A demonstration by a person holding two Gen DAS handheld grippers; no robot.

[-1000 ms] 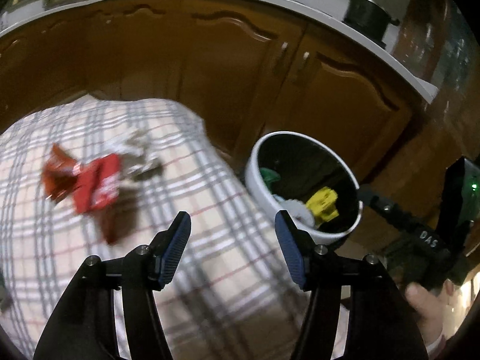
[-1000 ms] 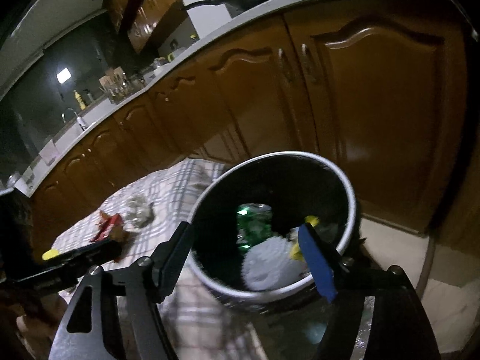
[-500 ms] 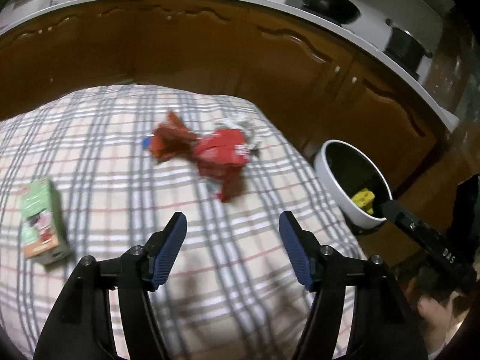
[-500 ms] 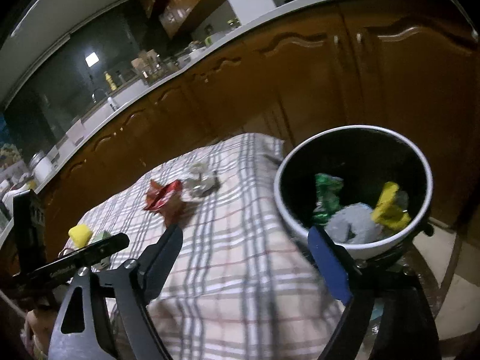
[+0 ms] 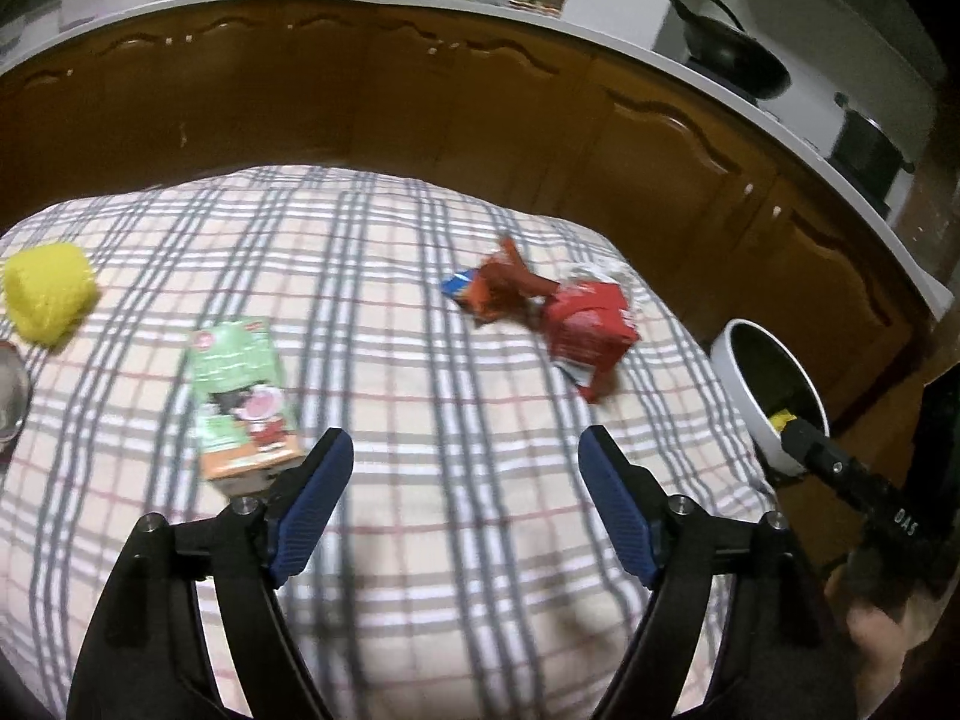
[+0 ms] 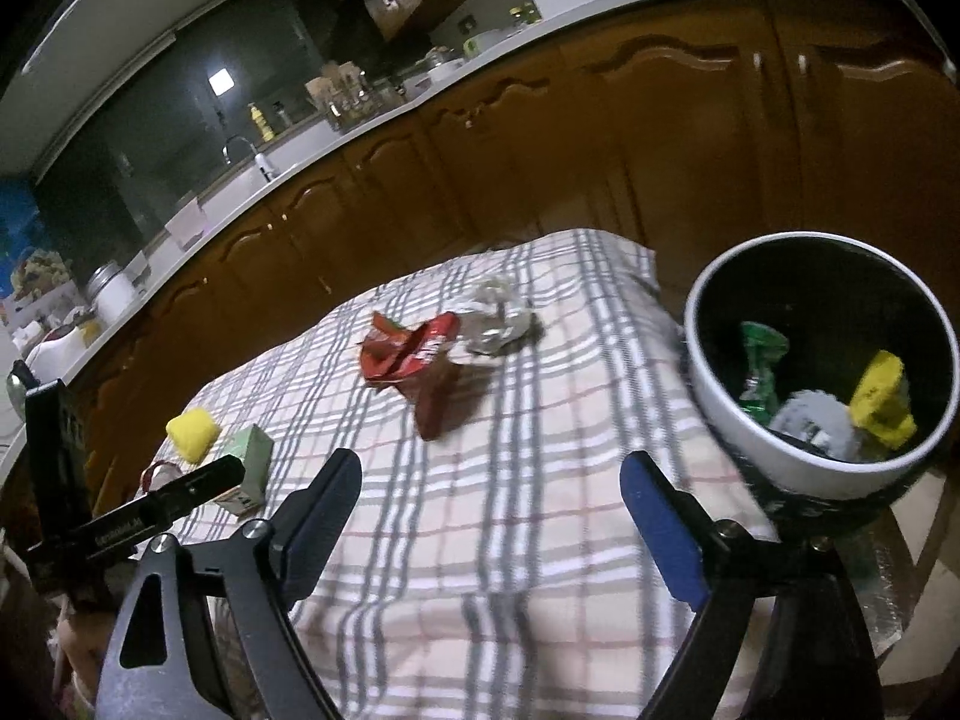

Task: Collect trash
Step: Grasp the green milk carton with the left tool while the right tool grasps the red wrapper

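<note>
Trash lies on a plaid tablecloth [image 5: 420, 540]. A red wrapper [image 5: 591, 312] and a crumpled orange-red one [image 5: 498, 288] lie far right, with crumpled clear plastic [image 6: 498, 324] beside them. A green carton [image 5: 243, 390] lies left and a yellow lump [image 5: 48, 294] sits far left. The white bin [image 6: 708, 372] stands off the table's right edge and holds a green wrapper [image 6: 759, 360], a yellow piece [image 6: 882, 396] and a grey wad [image 6: 810, 420]. My left gripper [image 5: 463, 450] hovers over bare cloth, its jaws opening and empty. My right gripper [image 6: 491, 468] is open and empty, left of the bin.
Brown kitchen cabinets [image 5: 480, 108] under a white counter run behind the table. A black pan [image 5: 738, 66] and a pot [image 5: 864, 144] stand on the counter. A metal object [image 5: 9, 396] sits at the table's left edge. A hand [image 5: 882, 636] holds the right gripper's handle.
Both views have swung left, away from the bin and over the table. The green carton and the yellow lump came into view. Both grippers' jaws stand wider than before.
</note>
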